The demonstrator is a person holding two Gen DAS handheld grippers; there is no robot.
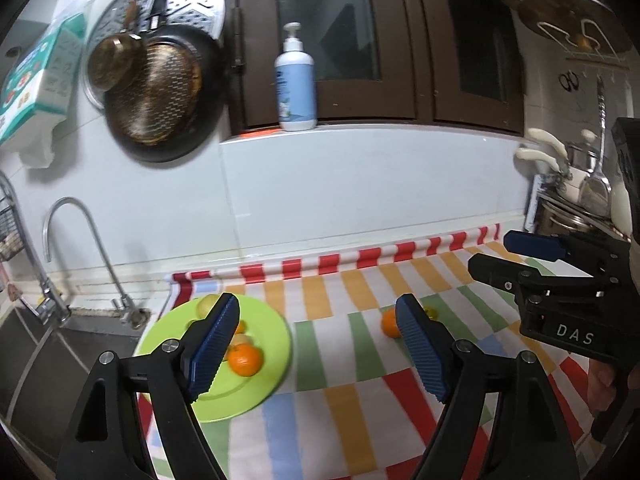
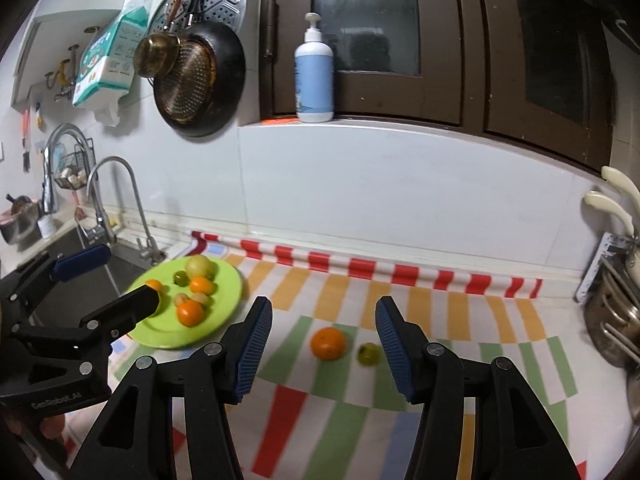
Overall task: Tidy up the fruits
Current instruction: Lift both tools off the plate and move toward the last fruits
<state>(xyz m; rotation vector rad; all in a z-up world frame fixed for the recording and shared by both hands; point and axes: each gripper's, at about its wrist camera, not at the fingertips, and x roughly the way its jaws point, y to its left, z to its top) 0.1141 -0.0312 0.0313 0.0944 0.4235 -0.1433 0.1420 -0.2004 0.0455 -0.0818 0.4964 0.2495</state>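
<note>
Two loose fruits wait on the striped table, right of the green plate (image 2: 224, 312).

On the plate already lie small oranges and pale fruits. The left gripper (image 1: 316, 350) and the right gripper (image 2: 322, 350) both have released fingers, nothing between them. The orange (image 2: 329, 343) looks firm, round and likely to roll; take it across its middle. Just beside it, the small green fruit (image 2: 368, 354) seems lighter. Sink (image 2: 96, 280) and tap stay far left, a pot rack far right; nothing blocks the way.

Striped cloth (image 2: 400, 292) covering counter; green plate (image 2: 230, 300) of fruit at cloth's sink-side end; orange (image 2: 328, 343) right of plate; small green fruit (image 2: 368, 354) just beyond orange.
</note>
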